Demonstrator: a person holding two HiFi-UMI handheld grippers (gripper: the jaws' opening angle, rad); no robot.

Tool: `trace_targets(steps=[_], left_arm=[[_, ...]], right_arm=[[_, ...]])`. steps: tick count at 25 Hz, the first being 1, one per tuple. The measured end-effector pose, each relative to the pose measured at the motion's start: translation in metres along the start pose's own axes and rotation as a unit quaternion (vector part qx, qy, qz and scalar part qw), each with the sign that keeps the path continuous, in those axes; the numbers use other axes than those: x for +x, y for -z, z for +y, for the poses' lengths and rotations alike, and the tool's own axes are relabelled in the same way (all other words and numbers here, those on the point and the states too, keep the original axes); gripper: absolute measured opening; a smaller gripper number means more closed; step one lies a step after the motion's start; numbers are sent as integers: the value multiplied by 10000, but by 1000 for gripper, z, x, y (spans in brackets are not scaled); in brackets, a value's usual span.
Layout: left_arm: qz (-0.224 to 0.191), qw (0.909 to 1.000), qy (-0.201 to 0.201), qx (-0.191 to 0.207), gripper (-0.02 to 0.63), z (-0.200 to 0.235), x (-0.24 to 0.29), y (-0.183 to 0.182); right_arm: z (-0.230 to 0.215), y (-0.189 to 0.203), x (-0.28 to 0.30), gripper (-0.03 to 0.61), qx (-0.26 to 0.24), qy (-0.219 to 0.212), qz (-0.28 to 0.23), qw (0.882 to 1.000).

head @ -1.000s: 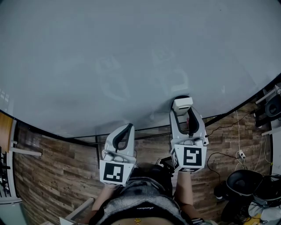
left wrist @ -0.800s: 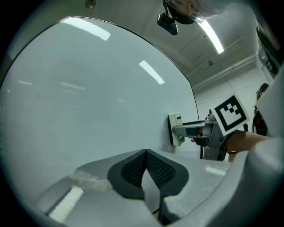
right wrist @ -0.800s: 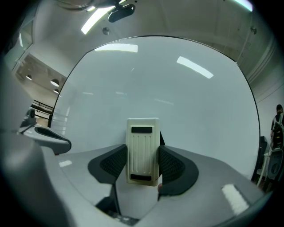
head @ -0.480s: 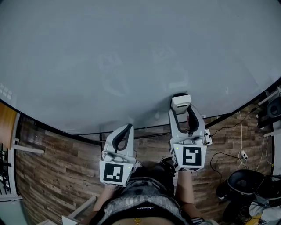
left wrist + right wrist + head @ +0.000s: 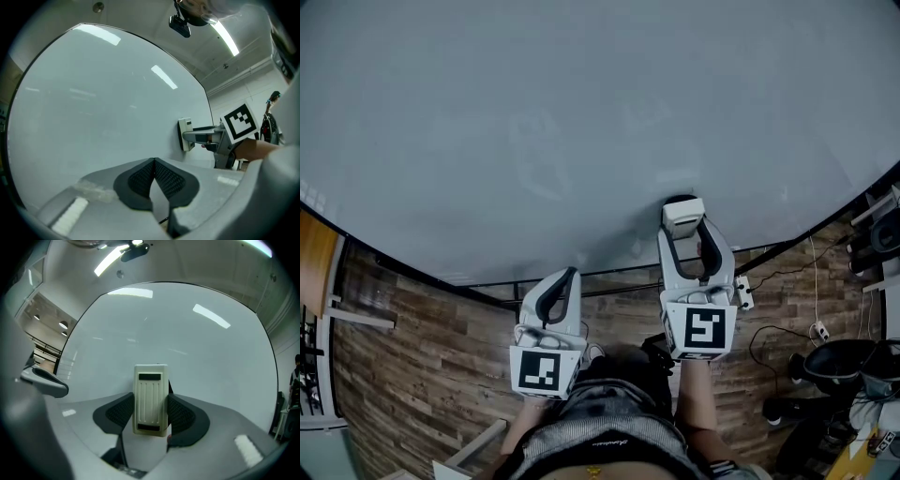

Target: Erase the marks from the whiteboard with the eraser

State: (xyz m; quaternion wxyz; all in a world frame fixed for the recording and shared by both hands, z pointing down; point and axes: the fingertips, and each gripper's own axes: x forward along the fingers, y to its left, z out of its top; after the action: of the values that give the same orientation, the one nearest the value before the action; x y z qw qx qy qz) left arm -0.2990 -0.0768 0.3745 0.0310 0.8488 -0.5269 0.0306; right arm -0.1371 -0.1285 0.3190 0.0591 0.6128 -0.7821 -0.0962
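Sideways from left gripper (image 5: 153,163), jaws pressed together: eraser (image 5: 184,134) touching whiteboard (image 5: 103,108), pinched by right gripper (image 5: 150,404).

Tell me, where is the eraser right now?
In the head view the eraser sits right of centre, near the lower edge of the whiteboard, pinched in the right claw; the empty left claw is to its lower left.

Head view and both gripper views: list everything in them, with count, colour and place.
whiteboard: 1, pale grey, fills the head view's upper part
marks: a few, faint grey, mid-whiteboard
eraser: 1, cream, against the whiteboard, between the right tool's jaws
floor: 1, brown wood pattern, below the whiteboard
cables: several, dark, on the floor at right
left tool: 1, grey, jaws together, empty
right tool: 1, grey, shut on the eraser
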Motion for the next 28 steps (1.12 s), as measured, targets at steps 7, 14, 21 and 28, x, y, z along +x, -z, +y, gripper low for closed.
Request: trace_targets(steps=[7,14,21,28], left_arm=[[-6,10000,37,54,5,-9,-6,3],[120,9999,27,108,5,-18,-7,13],[161,9995,22,278,5,-29,1,10],[197,9995,63,229,5,-64,30,11]], right_arm=[[4,17,-10,232,155,-35,103,9998],[10,45,-11,233,264,-161,312,9990],[7,45,-13,233,236,-289,254,9990],[-2,48,-13,233,352,-732,219,9965]])
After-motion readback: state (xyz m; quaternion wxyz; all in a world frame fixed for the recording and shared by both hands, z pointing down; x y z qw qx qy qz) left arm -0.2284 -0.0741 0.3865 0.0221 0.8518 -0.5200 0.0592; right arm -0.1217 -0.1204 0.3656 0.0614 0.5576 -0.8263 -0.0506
